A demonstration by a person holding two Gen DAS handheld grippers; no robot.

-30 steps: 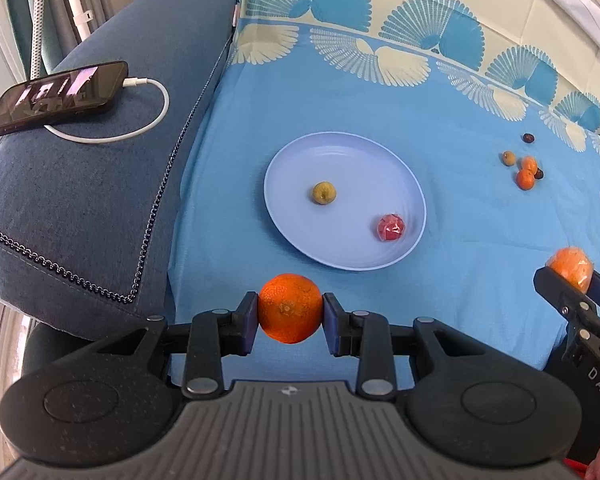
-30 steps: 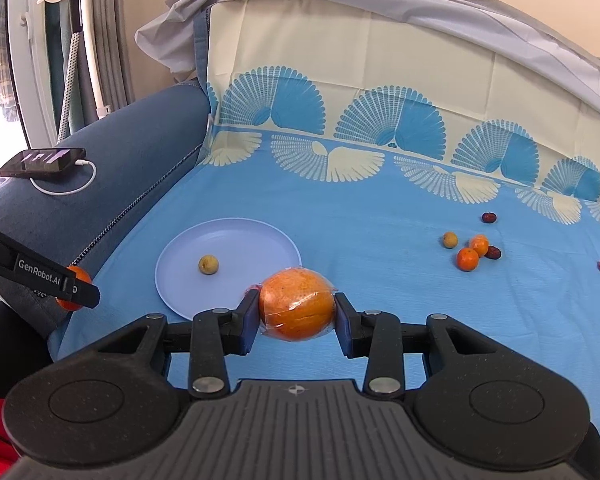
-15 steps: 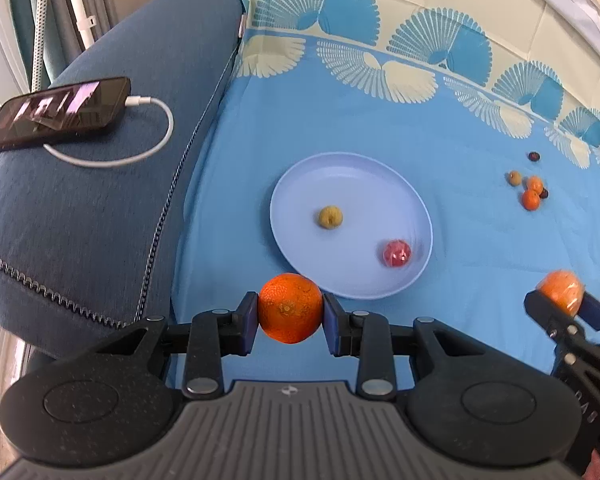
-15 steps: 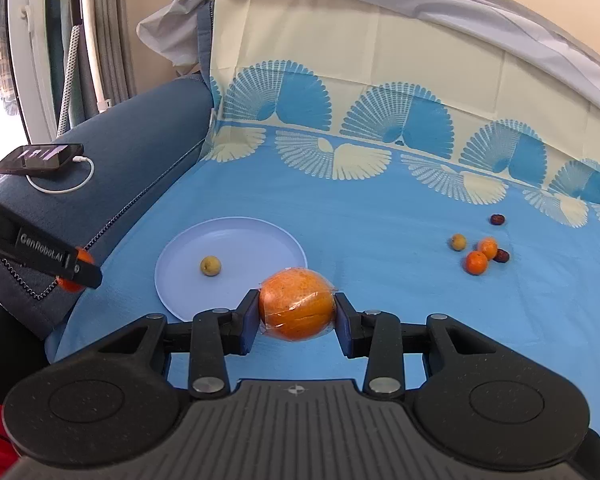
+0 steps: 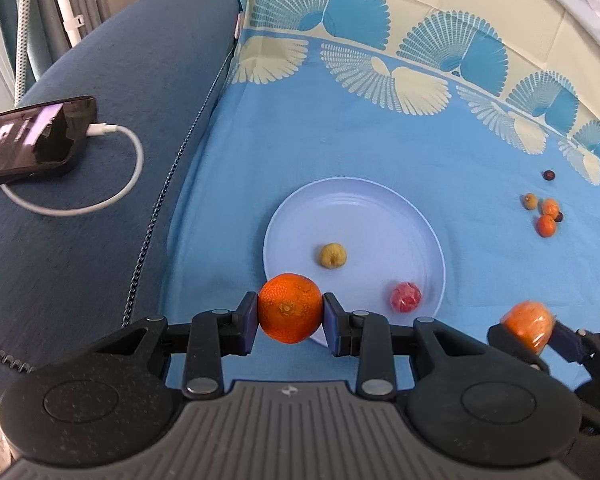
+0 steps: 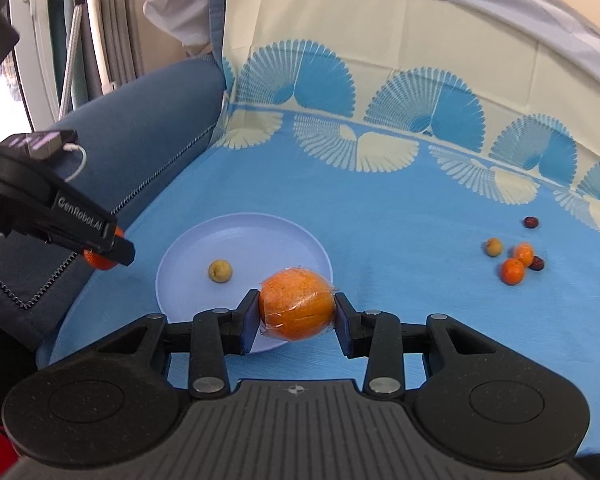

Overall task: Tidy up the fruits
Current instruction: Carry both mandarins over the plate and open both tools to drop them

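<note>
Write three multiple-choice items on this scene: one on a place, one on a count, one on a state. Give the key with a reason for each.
1. Where does the phone lie?
A. on the plate
B. on the dark blue sofa arm
C. on the patterned blue cloth

2. How many fruits lie on the plate?
A. none
B. two
C. five

3. What state is the left claw in?
A. shut on the bare orange
B. open above the plate
C. shut with nothing in it

Key:
1 B: it rests on the sofa arm, its white cable looping beside it.
2 B: only a yellowish fruit and a red fruit sit there.
3 A: both pads press the bare orange, while the right claw grips the wrapped orange.
</note>
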